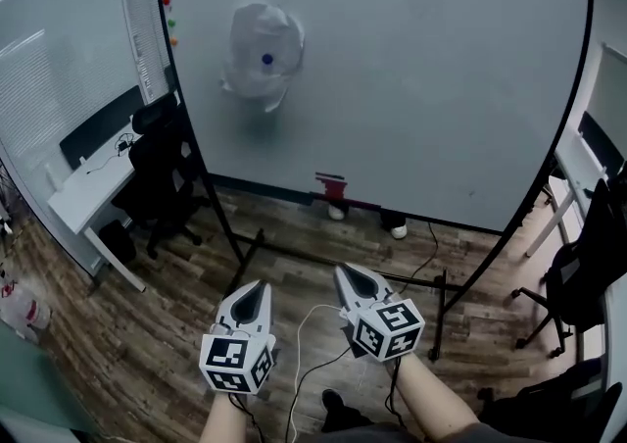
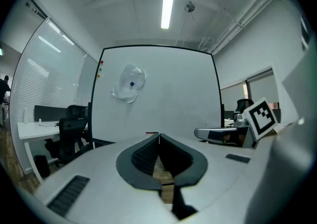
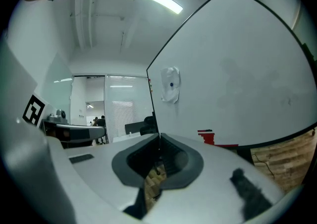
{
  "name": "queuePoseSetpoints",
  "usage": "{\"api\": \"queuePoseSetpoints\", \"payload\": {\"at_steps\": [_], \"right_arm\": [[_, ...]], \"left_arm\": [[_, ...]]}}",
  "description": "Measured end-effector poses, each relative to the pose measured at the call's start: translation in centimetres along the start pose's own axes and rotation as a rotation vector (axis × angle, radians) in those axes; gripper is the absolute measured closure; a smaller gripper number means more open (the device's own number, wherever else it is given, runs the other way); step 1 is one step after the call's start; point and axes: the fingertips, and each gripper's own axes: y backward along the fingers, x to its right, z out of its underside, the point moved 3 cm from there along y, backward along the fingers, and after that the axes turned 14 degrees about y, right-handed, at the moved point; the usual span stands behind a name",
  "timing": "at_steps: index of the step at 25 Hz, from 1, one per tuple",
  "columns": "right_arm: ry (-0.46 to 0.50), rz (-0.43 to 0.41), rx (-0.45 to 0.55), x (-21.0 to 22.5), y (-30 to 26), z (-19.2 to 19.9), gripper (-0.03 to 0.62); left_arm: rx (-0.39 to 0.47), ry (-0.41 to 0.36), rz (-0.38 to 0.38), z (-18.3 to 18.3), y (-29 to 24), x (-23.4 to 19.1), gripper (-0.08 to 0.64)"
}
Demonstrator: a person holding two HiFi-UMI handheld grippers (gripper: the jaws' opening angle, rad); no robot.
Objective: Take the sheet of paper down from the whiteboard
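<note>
A crumpled white sheet of paper (image 1: 263,51) hangs at the upper left of the whiteboard (image 1: 411,78), pinned by a blue magnet (image 1: 267,60). The paper (image 2: 129,83) shows far ahead in the left gripper view, and the paper (image 3: 170,84) also appears in the right gripper view. My left gripper (image 1: 259,287) and right gripper (image 1: 343,271) are held side by side low in the head view, well short of the board. Both are shut with nothing between their jaws.
Small coloured magnets (image 1: 169,20) sit at the board's top left edge, and a red eraser (image 1: 331,183) on its bottom rail. A black office chair (image 1: 157,172) and a white desk (image 1: 83,191) stand at the left. Another chair (image 1: 588,274) stands at the right. A white cable (image 1: 304,372) trails over the wooden floor.
</note>
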Motion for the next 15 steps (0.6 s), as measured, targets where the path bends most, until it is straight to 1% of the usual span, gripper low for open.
{"api": "queuePoseSetpoints", "payload": {"at_steps": [7,12,15], "right_arm": [[0.004,0.014,-0.033,4.8,-5.7,0.9,0.569],[-0.020,-0.005,-0.019,7.1,-9.3,0.5,0.569],[-0.021,0.025,-0.033,7.7,-10.8,0.4,0.569]], "left_arm": [[0.006,0.010,0.006,-1.7,-6.2,-2.2,0.543],[0.030,0.010,-0.035,-2.7,-8.5,-3.9,0.543],[0.032,-0.012,-0.046,-3.4,-9.3,-4.4,0.543]]}}
